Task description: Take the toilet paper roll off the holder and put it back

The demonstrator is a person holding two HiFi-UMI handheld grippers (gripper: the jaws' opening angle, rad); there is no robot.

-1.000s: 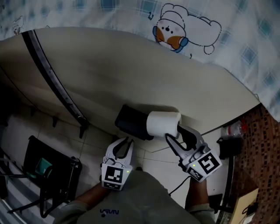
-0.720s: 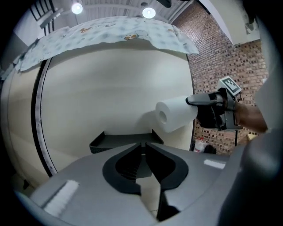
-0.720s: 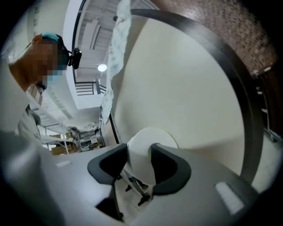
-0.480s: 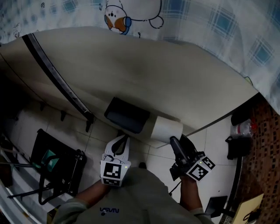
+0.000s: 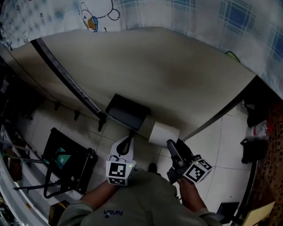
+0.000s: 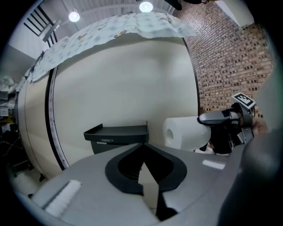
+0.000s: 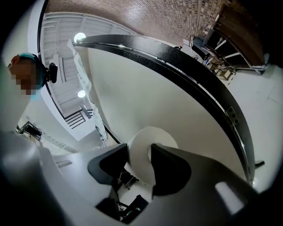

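Observation:
The white toilet paper roll (image 5: 162, 132) hangs just right of the black holder (image 5: 128, 112) on the cream curved wall, off the holder. My right gripper (image 5: 174, 143) is shut on it, one finger along each side. In the right gripper view the roll (image 7: 154, 134) fills the gap between that gripper's (image 7: 139, 148) jaws. My left gripper (image 5: 131, 136) sits below the holder, and its jaws have just closed with nothing between them. The left gripper view shows its tips (image 6: 142, 148) met in front of the holder (image 6: 117, 132), with the roll (image 6: 183, 132) to the right.
A black strip (image 5: 66, 79) runs down the cream wall, and a patterned cloth (image 5: 177, 13) lies over its top. A black folding rack (image 5: 66, 163) stands on the tiled floor at left. Dark items (image 5: 250, 150) sit at right, near a brick wall (image 6: 221, 66).
The left jaws went from open to shut, empty. The right gripper rolled over and sank, keeping the roll beside the holder. The head view swung, so everything sits lower and further left.

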